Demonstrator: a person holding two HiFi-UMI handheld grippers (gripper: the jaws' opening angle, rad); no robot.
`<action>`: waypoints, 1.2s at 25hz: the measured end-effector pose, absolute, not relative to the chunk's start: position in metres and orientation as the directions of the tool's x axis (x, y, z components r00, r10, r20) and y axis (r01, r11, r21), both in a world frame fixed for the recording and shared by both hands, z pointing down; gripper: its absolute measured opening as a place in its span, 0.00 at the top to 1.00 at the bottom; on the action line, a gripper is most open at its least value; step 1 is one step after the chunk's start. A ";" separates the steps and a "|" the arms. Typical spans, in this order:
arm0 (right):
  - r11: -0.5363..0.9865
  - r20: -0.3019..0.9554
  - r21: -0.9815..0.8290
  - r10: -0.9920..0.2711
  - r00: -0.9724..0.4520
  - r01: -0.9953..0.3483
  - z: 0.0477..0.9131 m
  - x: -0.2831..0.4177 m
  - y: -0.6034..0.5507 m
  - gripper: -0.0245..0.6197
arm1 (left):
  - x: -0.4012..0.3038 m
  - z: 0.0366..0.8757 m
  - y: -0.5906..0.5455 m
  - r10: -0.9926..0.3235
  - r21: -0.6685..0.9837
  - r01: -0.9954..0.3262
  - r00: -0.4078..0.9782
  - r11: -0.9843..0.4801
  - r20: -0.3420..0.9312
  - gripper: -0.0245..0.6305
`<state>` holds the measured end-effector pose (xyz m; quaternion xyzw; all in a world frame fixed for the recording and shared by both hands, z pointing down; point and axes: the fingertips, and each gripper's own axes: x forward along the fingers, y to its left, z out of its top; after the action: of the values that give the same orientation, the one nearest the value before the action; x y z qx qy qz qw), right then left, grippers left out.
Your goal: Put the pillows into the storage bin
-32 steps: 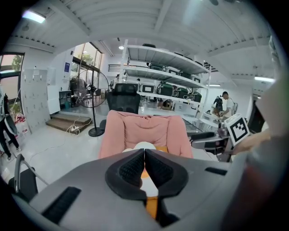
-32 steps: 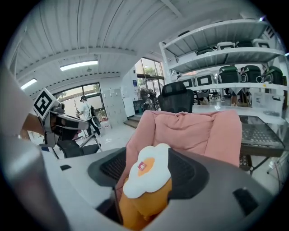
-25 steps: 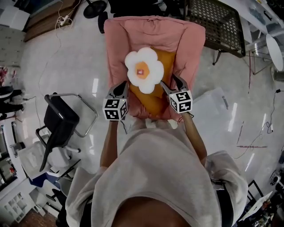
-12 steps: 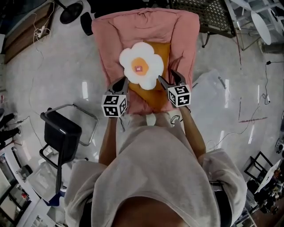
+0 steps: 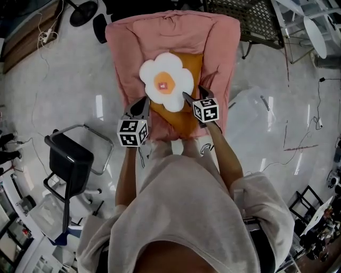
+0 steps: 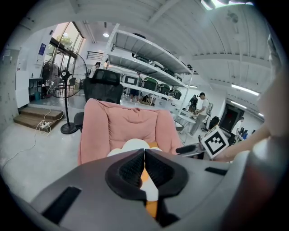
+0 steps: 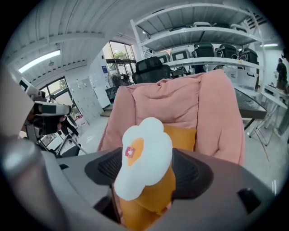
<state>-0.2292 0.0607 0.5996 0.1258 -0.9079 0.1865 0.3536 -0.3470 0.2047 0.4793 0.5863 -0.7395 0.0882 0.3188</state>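
Observation:
A white flower-shaped pillow [image 5: 166, 81] with an orange centre lies on an orange pillow [image 5: 184, 120]. Both rest on the seat of a pink armchair [image 5: 133, 48]. My right gripper [image 5: 185, 96] reaches in at the flower pillow's right edge. Its jaws have just been opening, and the flower pillow [image 7: 144, 153] and orange pillow [image 7: 183, 137] stand between them; I call them open. My left gripper [image 5: 145, 101] sits at the orange pillow's left edge. In its own view the left gripper [image 6: 144, 151] has its tips together, with pillow showing through the slit.
A black chair with a metal frame [image 5: 69, 160] stands on the glossy floor to the left. A white sheet [image 5: 250, 106] lies right of the armchair, with a dark mesh rack [image 5: 250, 16] behind it. A fan base [image 5: 85, 13] and cables are at the top left. A person [image 6: 197, 106] stands by far shelving.
My right gripper has moved in and down against the flower pillow's right edge. The left gripper has edged closer to the orange pillow. The pillows have stayed put on the armchair.

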 end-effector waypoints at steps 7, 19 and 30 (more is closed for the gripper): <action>0.889 0.739 -0.292 -0.025 -0.673 -0.353 0.649 -0.250 0.043 0.42 | -0.345 0.480 0.202 -0.798 0.245 -0.907 -0.144 0.343 0.586 0.94; 0.885 0.824 -0.300 0.052 -0.564 -0.356 0.698 -0.275 0.040 0.47 | -0.353 0.480 0.218 -0.769 0.214 -0.898 -0.182 0.383 0.613 0.94; 0.918 0.784 -0.270 0.034 -0.620 -0.292 0.657 -0.271 0.058 0.65 | -0.341 0.471 0.205 -0.786 0.211 -0.909 -0.172 0.359 0.594 0.94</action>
<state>-0.2715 0.0577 0.6567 0.0734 -0.8798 0.1891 0.4299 -0.3406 0.2048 0.4707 0.5580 -0.7595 0.0961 0.3202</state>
